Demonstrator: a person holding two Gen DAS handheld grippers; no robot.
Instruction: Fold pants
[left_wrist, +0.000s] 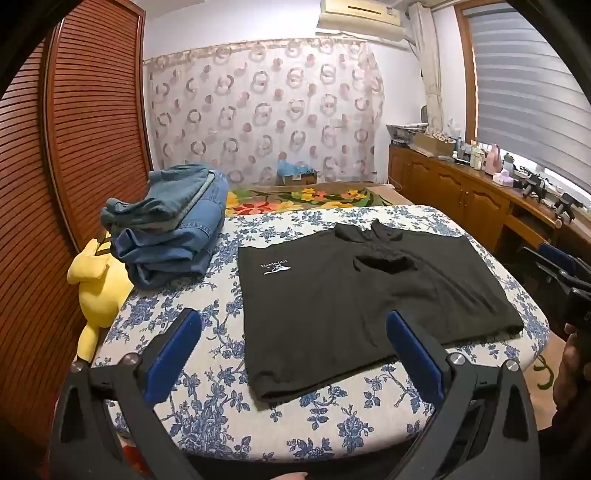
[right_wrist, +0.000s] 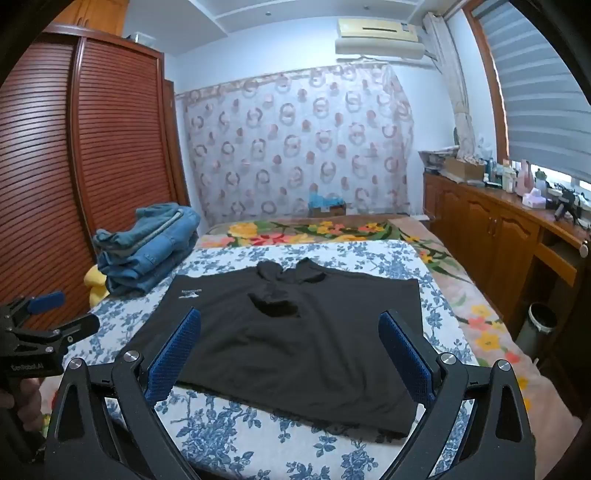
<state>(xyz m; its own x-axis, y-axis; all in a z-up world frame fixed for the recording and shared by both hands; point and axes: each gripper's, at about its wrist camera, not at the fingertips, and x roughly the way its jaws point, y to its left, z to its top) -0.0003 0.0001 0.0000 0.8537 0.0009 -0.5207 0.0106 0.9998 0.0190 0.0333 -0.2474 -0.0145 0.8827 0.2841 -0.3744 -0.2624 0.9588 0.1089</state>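
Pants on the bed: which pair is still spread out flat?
The black pants, between both open grippers; the blue jeans sit folded in a stack at the left.

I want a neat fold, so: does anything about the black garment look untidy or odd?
Mostly flat, but the black garment has a bunched lump at its far edge and a puckered dark fold near the middle.

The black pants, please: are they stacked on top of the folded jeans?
No, the black pants lie flat on the floral bedspread, beside the jeans pile.
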